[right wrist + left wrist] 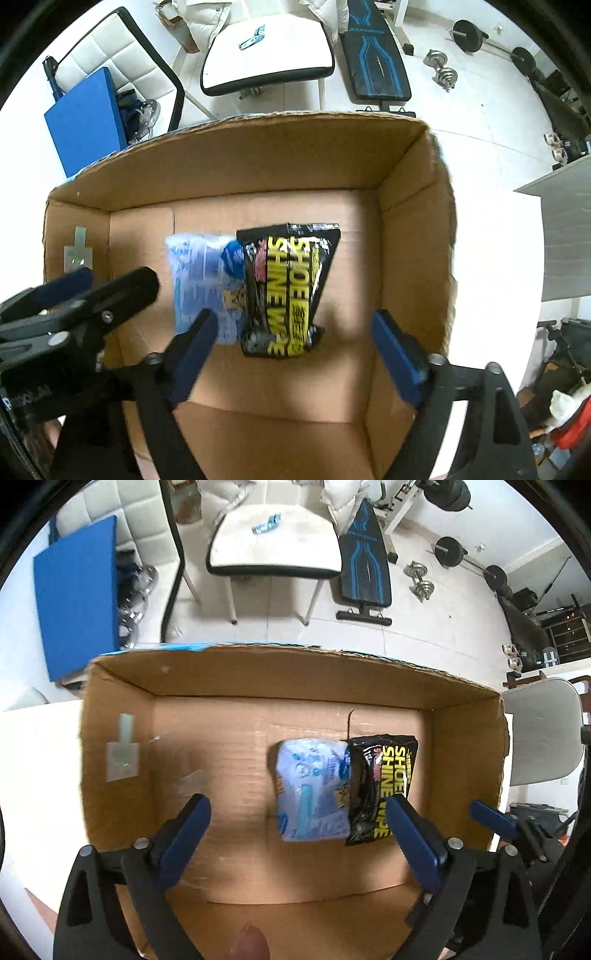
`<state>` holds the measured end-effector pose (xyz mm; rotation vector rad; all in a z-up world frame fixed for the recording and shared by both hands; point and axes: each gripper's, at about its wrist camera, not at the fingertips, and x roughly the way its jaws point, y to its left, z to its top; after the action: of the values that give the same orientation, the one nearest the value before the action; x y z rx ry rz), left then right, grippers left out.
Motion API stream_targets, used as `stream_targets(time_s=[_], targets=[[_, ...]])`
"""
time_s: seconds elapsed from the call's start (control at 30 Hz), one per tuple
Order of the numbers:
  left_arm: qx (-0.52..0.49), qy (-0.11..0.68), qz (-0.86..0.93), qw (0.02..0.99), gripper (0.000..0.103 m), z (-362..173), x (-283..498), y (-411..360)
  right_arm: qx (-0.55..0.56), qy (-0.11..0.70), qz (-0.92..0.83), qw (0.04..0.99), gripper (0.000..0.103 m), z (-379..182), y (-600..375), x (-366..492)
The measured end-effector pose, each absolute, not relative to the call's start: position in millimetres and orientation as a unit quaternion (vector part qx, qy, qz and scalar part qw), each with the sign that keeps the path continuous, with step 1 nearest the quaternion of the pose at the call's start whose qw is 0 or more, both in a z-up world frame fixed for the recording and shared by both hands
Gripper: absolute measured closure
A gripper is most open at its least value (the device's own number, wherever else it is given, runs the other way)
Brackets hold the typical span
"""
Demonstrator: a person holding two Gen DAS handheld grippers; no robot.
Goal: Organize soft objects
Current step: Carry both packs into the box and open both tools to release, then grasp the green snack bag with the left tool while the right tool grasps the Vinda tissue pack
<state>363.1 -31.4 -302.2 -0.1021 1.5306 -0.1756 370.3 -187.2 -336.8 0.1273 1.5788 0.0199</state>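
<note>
Inside the open cardboard box (295,679), on its floor toward the right-hand wall, I see two soft packets lying flat and touching along their long edges: a pale blue wipes pack (312,790) on the left and a black shoe-shine wipes pack (382,788) with yellow lettering on the right. Both run lengthwise away from me, toward the far wall of the box. My left gripper (301,834) points straight down with its jaws spread wide and nothing between the pads; the blue pack sits below and slightly ahead of the gap, a little toward its right finger. My right gripper (291,347) is also spread and empty, and the black pack (290,291) lies almost centred between its fingers, so I judge that hand nearer to the black one and the left nearer to the blue pack (205,288). Neither touches a pack. The left gripper's black frame (74,306) shows close beside my right. Both packs look like crinkled, glossy film pouches, plump and yielding, the black one tapering toward the near end. The box is plain corrugated board with creased flaps and a taped label (123,753) on its left wall. My guess is that both items are already placed.
</note>
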Motion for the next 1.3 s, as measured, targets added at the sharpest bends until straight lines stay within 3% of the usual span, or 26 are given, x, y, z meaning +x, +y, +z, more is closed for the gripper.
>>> stream_targets(time_s=[0.1, 0.83, 0.93, 1.07, 1.13, 1.2, 1.23, 1.3], targets=[[-0.042, 0.679, -0.073, 0.730, 0.002, -287.4, 356.6, -22.8, 0.051, 0.702, 0.014, 0.710, 0.000, -322.8, -184.0, 353.8], [-0.011, 0.584, -0.048, 0.810, 0.001, -175.7, 230.8, 4.1, 0.098, 0.626, 0.031, 0.773, 0.000, -231.5, -182.8, 239.3], [0.001, 0.581, -0.024, 0.813, 0.001, -177.8, 201.4, 8.3, 0.103, 0.620, 0.026, 0.777, 0.000, -223.6, -187.2, 210.6], [0.032, 0.613, 0.004, 0.789, 0.002, -224.2, 169.4, 13.3, 0.121, 0.649, 0.017, 0.751, 0.000, -251.5, -193.1, 175.1], [0.019, 0.649, -0.005, 0.760, 0.008, -258.9, 161.3, 14.2, 0.138, 0.669, 0.018, 0.730, 0.000, -277.6, -196.8, 162.3], [0.012, 0.682, -0.005, 0.731, 0.038, -294.5, 155.8, 14.1, 0.153, 0.692, 0.011, 0.706, 0.009, -309.4, -200.5, 150.8], [0.009, 0.696, -0.007, 0.718, 0.041, -311.7, 153.2, 13.9, 0.156, 0.700, 0.006, 0.697, 0.016, -324.2, -201.8, 148.0], [-0.005, 0.720, -0.014, 0.694, 0.041, -339.0, 151.2, 11.3, 0.160, 0.711, -0.005, 0.685, 0.021, -346.5, -204.6, 146.5]])
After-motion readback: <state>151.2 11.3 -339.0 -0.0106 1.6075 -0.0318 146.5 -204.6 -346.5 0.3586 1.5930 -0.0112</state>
